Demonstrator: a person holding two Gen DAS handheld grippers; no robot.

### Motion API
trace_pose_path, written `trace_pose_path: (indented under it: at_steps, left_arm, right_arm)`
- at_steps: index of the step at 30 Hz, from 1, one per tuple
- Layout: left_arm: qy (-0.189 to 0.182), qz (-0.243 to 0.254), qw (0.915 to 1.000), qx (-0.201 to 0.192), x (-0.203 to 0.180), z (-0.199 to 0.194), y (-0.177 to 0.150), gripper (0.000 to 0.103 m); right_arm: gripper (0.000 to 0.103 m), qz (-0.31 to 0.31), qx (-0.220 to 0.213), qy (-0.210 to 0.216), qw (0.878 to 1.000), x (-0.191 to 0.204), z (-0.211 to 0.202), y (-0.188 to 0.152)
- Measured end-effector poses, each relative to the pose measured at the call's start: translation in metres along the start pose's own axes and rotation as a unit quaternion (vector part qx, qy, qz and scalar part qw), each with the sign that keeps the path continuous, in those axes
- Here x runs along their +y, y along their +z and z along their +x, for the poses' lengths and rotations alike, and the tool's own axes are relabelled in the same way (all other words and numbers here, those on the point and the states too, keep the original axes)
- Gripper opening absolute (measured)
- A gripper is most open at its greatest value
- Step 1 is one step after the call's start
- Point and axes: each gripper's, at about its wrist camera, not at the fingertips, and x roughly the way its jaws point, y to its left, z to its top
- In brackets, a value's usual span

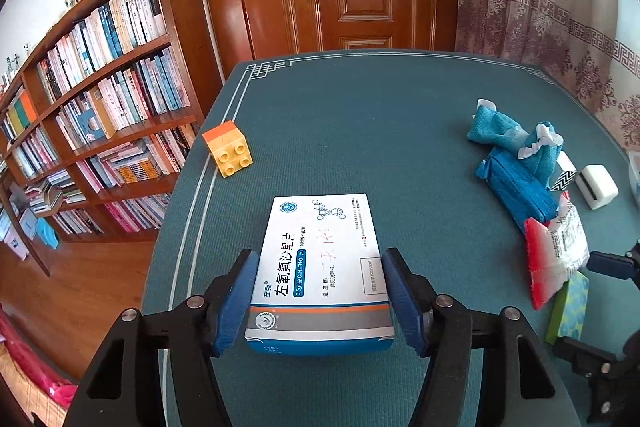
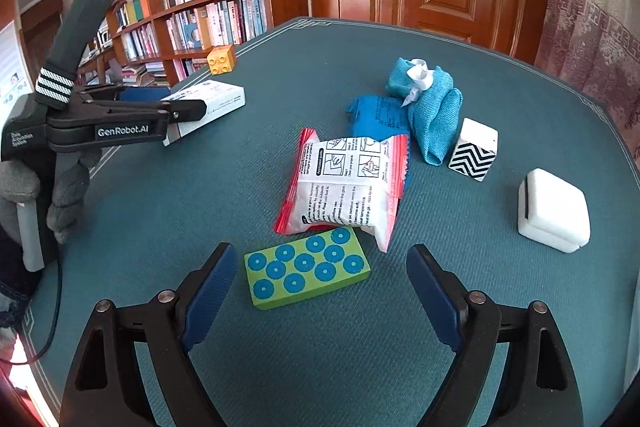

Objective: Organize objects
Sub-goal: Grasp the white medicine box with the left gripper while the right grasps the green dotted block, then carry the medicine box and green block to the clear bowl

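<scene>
On the green table mat (image 1: 360, 115), the left gripper (image 1: 320, 301) is clamped on the medicine box (image 1: 320, 255) near the left edge, so lift it level; the right gripper (image 2: 322, 293) hangs spread above the dotted block (image 2: 306, 270).

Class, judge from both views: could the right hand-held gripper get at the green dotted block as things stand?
Probably yes. The right hand-held gripper is open with the green dotted block just ahead between its fingers. Only the red-and-white packet overlaps the block's far corner.
</scene>
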Motion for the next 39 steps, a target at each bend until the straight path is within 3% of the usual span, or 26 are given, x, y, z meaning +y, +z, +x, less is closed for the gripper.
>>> trace_pose_path:
  at_steps: [3,7,26,28,32,39]
  left_arm:
    - [-0.005,0.002,1.0,-0.002,-0.005,-0.001,-0.003,0.067]
    - [-0.009,0.0,0.9999,0.008,-0.011,0.003,-0.007,0.067]
    - [0.006,-0.008,0.9994,0.034,-0.024,0.017,-0.014,0.068]
    - [0.006,-0.011,0.9994,0.033,-0.025,0.017,-0.015,0.067]
    - [0.005,-0.021,0.9993,0.03,-0.028,0.013,-0.016,0.066]
    - [-0.013,-0.032,0.9993,0.015,-0.041,-0.005,-0.017,0.066]
  right_arm:
    - [0.087,-0.007,0.005,-0.004,1.0,0.002,0.002,0.0]
    - [0.065,-0.009,0.005,-0.024,1.0,0.002,0.002,-0.002]
    - [0.064,0.041,0.0,-0.02,0.999,-0.017,-0.038,-0.045]
    - [0.064,0.053,0.001,-0.01,0.999,-0.02,-0.043,-0.049]
    - [0.064,0.113,-0.001,0.052,0.992,-0.039,-0.058,-0.056]
    - [0.064,0.132,0.001,0.038,0.99,-0.056,-0.069,-0.072]
